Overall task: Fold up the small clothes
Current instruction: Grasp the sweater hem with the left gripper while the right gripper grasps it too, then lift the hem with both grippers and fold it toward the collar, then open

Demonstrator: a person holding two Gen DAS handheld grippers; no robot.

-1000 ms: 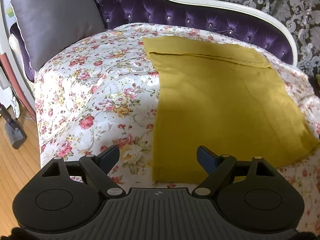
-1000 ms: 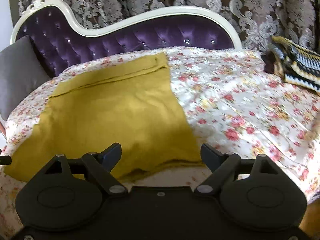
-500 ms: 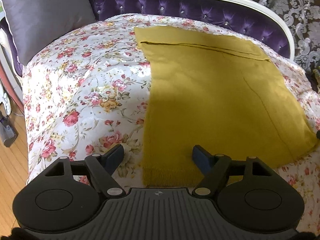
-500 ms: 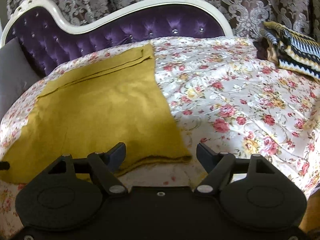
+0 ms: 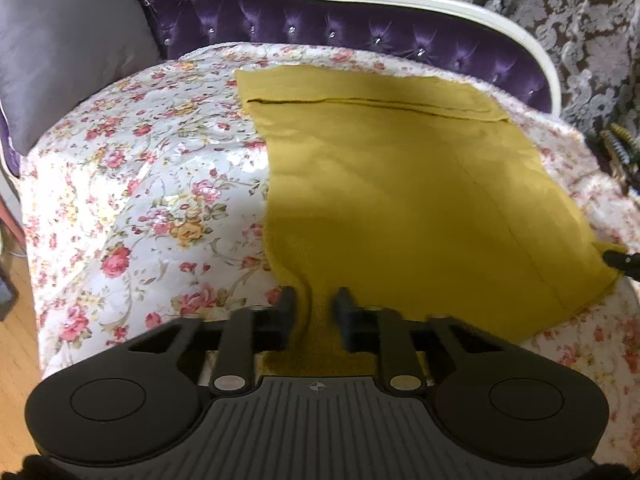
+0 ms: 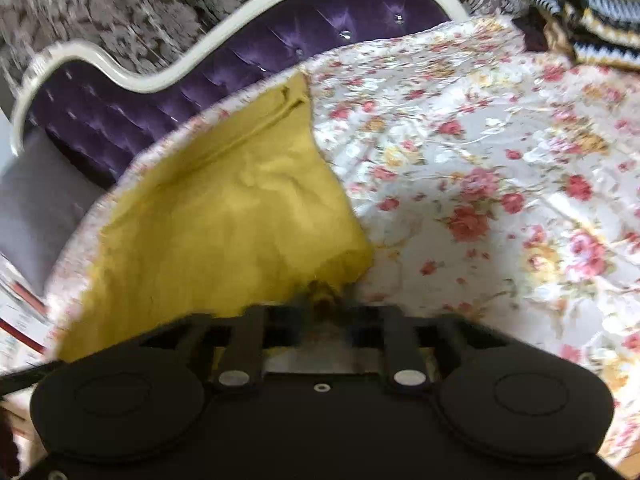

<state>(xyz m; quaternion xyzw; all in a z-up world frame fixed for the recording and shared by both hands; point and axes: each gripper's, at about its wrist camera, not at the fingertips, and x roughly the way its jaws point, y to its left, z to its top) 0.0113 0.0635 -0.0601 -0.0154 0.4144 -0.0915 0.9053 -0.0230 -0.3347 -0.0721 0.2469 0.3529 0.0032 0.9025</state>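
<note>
While flat, mustard garment (image 5: 404, 208) waistband-far, lengthwise.

No readable text, label, brand or number anywhere in either view.

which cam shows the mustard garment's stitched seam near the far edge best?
Left wrist. The mustard garment lies sharp and nearly whole there, its seam running across as a clear dark line. The right wrist view is motion-blurred; its seam shows only as a short, smeared diagonal.
</note>
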